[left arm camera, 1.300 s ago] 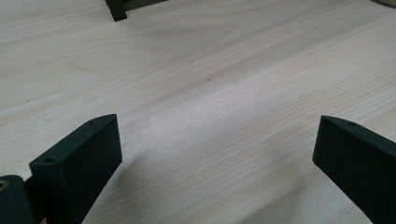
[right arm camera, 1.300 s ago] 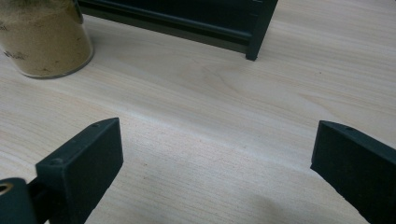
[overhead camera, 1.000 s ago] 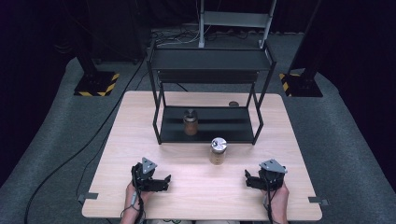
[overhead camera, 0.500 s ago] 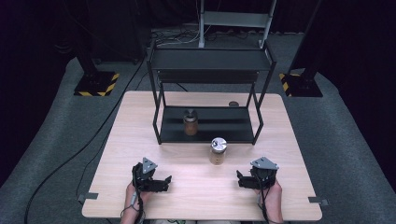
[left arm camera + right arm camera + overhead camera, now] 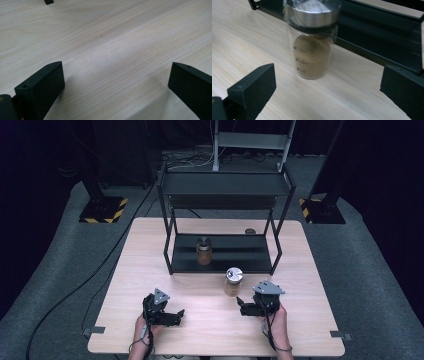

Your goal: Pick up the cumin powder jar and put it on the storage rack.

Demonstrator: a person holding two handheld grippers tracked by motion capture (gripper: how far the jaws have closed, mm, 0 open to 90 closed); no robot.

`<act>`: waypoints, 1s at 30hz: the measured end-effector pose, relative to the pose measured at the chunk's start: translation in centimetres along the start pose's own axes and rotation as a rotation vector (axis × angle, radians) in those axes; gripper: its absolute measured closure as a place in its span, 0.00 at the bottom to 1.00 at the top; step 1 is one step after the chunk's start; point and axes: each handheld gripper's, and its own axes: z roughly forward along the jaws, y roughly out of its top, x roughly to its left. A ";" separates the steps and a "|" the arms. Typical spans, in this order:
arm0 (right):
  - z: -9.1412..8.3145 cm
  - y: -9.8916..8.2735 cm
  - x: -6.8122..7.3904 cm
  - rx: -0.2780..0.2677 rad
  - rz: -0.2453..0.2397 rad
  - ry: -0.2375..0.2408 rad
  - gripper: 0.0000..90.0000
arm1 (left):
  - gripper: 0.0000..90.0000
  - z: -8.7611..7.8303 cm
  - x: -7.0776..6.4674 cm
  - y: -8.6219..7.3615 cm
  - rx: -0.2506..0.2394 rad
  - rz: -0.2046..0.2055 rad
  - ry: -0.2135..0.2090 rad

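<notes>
Brown powder half fills the jar [image 5: 312, 42], upright on the table [image 5: 150, 250] before the rack [image 5: 225, 220]. Right gripper [image 5: 246, 306] sits just beside it, jaws spread; left gripper [image 5: 175, 316] rests apart, jaws spread too.

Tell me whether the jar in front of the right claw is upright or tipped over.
Upright. The jar stands on its base on the table, metal lid on top, brown powder settled at the bottom. The right claw is open, not touching it.

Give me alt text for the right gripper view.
A glass jar of brown powder with a metal lid stands upright on a wooden table, ahead of the open right gripper. A black shelf rack sits behind it.
</notes>
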 end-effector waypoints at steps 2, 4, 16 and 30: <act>0.4 0.3 0.2 -0.001 -0.007 0.007 0.00 | 0.01 0.0 0.1 0.0 -0.001 -0.002 -0.003; 0.8 0.5 0.2 -0.004 -0.003 0.013 0.00 | 0.01 0.0 0.1 0.0 -0.002 -0.004 -0.005; 3.5 2.1 0.4 0.004 -0.007 0.038 0.00 | 0.01 0.0 0.2 -0.1 -0.006 -0.008 -0.007; 6.0 3.1 0.5 0.029 -0.016 0.057 0.00 | 0.01 0.0 0.1 0.0 -0.001 -0.002 -0.007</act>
